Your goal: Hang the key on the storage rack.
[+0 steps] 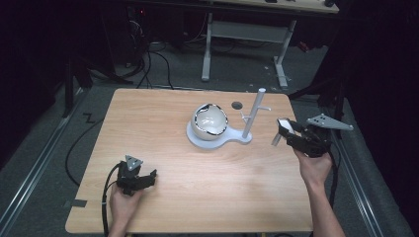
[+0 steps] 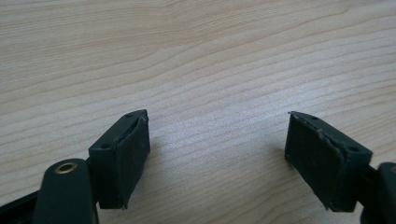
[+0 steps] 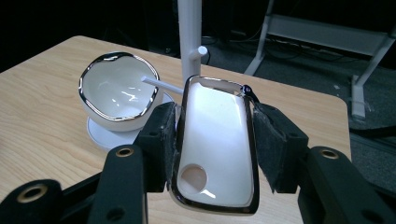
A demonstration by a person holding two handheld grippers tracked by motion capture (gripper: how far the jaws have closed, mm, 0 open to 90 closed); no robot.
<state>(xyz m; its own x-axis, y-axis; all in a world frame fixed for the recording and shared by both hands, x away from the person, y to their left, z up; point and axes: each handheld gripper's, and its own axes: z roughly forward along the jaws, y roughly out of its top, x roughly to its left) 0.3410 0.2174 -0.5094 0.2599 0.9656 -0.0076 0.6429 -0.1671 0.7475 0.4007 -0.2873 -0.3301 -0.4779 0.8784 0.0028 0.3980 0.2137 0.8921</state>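
White and chrome-rimmed, the cup (image 3: 217, 144) is sitting clamped in the right gripper (image 1: 291, 134), its peg stand (image 1: 253, 114) just ahead-left, while the left gripper (image 2: 217, 154) is resting wide open on the worktop (image 1: 197, 168).

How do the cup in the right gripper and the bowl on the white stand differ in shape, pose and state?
The cup has a squarish, rounded-corner mouth; the bowl has a round, wavy rim. The cup is clamped between the right gripper's pads and held off the table; the bowl rests tilted on the stand's base, untouched. The cup has a round mark inside; the bowl's inside looks plain. Both are glossy white with dark shiny rims.
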